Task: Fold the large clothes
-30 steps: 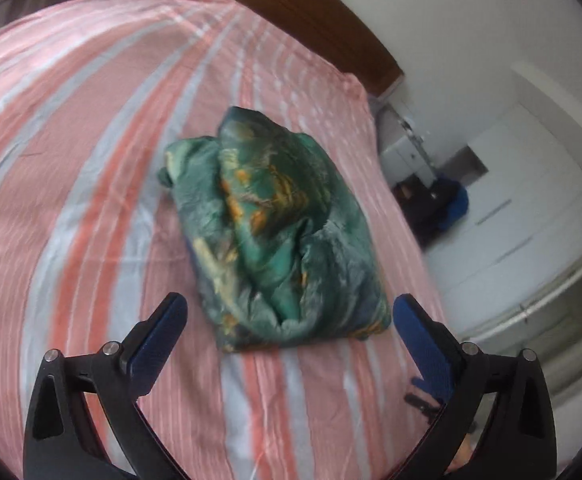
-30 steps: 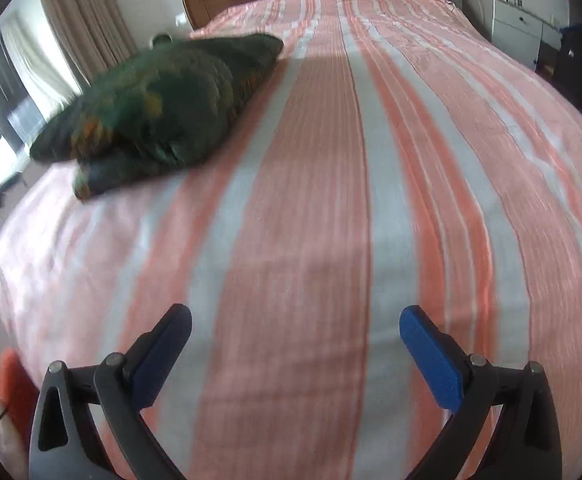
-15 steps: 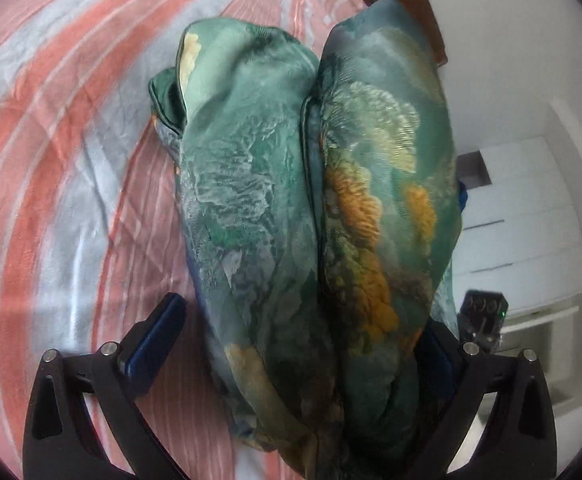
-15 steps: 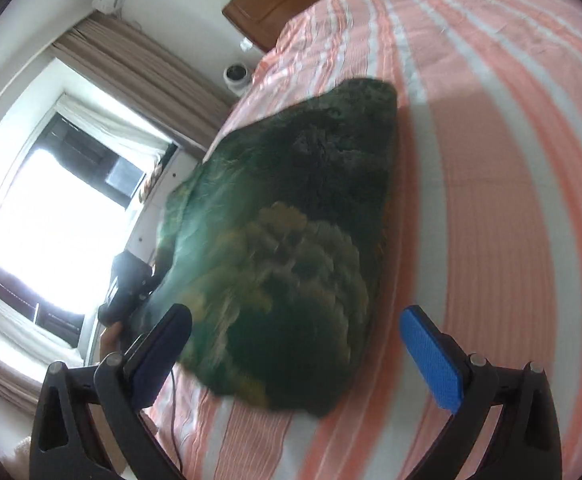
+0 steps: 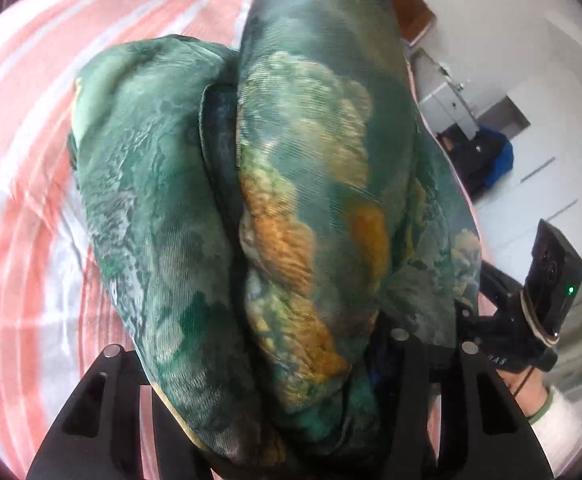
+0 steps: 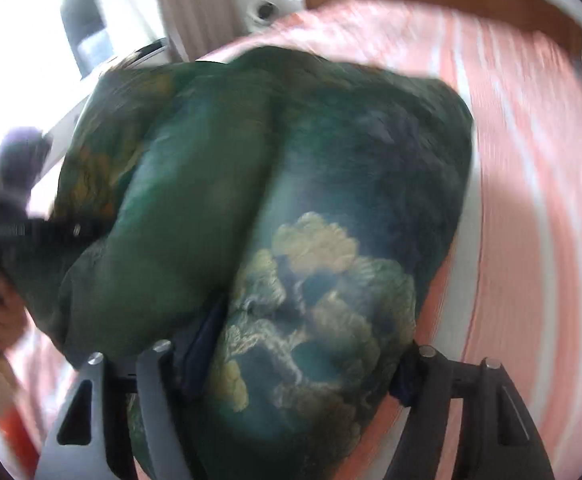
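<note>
A folded green garment (image 5: pixel 291 208) with a gold and white cloud print fills both views; it also shows in the right wrist view (image 6: pixel 291 240). It rests on a bed with a pink-and-white striped sheet (image 5: pixel 31 160). My left gripper (image 5: pixel 259 364) is closed into the near end of the bundle, and the cloth hides its fingertips. My right gripper (image 6: pixel 295 356) is closed on the other end, with its blue pads pressed into the fabric. The right gripper (image 5: pixel 531 320) shows at the right edge of the left wrist view.
The striped sheet (image 6: pixel 531 200) stretches to the right of the bundle. A wooden headboard (image 6: pixel 431 4) stands at the back. White cabinets (image 5: pixel 551 184) and a dark bag (image 5: pixel 483 156) stand beside the bed. A bright window (image 6: pixel 31 60) is at the left.
Both grippers have moved in onto the folded garment from opposite ends and closed on it. The bundle now fills both views.
</note>
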Demonstrator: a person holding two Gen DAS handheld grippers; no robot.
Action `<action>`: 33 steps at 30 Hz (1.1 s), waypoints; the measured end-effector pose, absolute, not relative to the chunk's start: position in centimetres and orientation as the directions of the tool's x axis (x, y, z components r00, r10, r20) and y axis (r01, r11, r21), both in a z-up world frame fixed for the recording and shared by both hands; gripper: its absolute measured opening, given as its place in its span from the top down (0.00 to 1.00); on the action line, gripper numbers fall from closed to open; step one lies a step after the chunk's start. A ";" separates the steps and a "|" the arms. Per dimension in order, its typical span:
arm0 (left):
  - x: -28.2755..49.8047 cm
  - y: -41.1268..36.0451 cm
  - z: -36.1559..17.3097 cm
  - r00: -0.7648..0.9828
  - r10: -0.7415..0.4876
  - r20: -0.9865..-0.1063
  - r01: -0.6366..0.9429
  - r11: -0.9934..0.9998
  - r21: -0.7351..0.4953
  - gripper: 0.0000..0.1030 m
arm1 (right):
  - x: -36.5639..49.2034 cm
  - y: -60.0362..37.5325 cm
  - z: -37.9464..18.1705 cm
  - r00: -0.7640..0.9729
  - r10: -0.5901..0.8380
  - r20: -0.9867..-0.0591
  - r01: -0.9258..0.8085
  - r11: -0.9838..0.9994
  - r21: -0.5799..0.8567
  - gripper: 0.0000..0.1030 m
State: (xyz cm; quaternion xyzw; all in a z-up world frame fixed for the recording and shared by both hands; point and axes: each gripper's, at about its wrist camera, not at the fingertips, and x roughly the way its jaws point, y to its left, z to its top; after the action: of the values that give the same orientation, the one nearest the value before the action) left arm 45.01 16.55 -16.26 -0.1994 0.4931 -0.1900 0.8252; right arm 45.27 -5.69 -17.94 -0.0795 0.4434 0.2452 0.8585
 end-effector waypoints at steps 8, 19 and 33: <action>44.1 14.6 -9.3 0.544 -0.524 -0.656 0.224 0.844 -0.488 0.48 | 40.6 -6.2 -12.5 0.618 0.439 -0.653 -0.510 0.855 0.092 0.36; 45.1 14.7 -13.9 0.636 -0.376 -0.674 0.104 0.907 -0.408 0.11 | 43.8 -14.3 -15.0 0.555 0.358 -0.751 -0.294 0.929 0.226 0.00; 22.2 9.8 -4.8 0.890 -0.003 -0.456 0.098 0.978 0.184 0.00 | 23.2 -16.5 -9.2 0.722 0.212 -0.659 -0.231 0.971 0.060 0.00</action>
State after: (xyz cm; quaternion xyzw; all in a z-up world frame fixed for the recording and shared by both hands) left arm 22.20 9.79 -4.85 0.1012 0.2332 -0.0261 0.9668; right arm 23.24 -16.50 -9.22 -0.0134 0.3532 0.1196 0.9278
